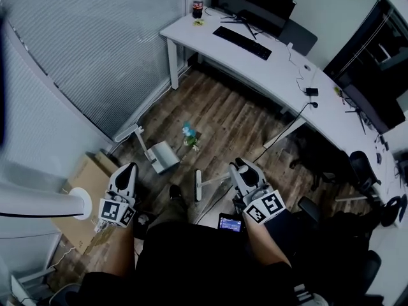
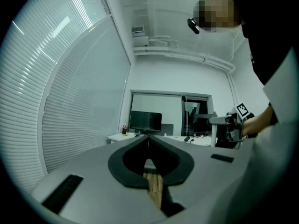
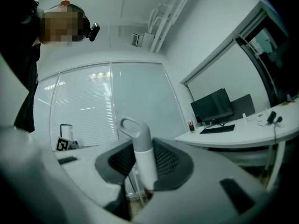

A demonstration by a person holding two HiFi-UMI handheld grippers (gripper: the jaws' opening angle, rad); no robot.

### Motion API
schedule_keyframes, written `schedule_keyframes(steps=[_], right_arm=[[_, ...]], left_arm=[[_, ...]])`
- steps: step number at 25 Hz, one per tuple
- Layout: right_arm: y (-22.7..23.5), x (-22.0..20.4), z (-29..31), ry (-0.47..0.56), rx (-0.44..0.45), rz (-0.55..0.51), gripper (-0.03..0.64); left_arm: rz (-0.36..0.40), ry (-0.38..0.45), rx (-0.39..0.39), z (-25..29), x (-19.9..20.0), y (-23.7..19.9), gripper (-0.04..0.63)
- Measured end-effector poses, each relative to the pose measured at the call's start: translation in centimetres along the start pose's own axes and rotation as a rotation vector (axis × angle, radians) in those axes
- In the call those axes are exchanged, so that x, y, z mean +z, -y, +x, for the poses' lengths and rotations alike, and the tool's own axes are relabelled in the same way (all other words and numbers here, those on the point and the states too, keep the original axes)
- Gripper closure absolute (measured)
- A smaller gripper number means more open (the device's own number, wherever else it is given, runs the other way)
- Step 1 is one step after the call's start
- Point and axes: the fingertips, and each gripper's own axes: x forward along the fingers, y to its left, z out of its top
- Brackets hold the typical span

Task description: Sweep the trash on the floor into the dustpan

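Note:
A small pile of green and blue trash point(image 1: 189, 136) lies on the wooden floor. Just left of it stands a grey dustpan point(image 1: 164, 156), its long handle point(image 1: 138, 132) leaning up to the left. My right gripper point(image 1: 241, 166) is shut on the white broom handle point(image 3: 141, 154), whose grey loop end sticks up between the jaws. The broom head point(image 1: 197, 185) rests on the floor near my feet, below the trash. My left gripper point(image 1: 129, 169) hovers left of the dustpan, apart from it. Its jaws point(image 2: 148, 141) are shut with nothing in them.
A long white desk point(image 1: 274, 65) with a monitor, a keyboard and a cola bottle point(image 1: 197, 6) runs along the back. A cardboard box point(image 1: 81, 187) lies at the left by the blinds. Dark office chairs point(image 1: 357, 171) stand at the right. A cable point(image 1: 280, 136) trails to the floor.

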Motion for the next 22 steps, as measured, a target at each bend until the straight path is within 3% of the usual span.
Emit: schedule_keyframes(steps=[6, 12, 22], right_arm=[[2.8, 2.1, 5.4, 0.012, -0.042, -0.014, 0.528], [7.3, 3.1, 9.9, -0.013, -0.108, -0.037, 0.528], [13.3, 4.4, 15.0, -0.042, -0.137, -0.067, 0.528]], left_arm=[[0.026, -0.042, 0.006, 4.1, -0.2, -5.7, 0.595], [0.111, -0.192, -0.001, 8.1, -2.6, -11.1, 0.571], [0.247, -0.440, -0.109, 12.1, -7.0, -15.4, 0.485]])
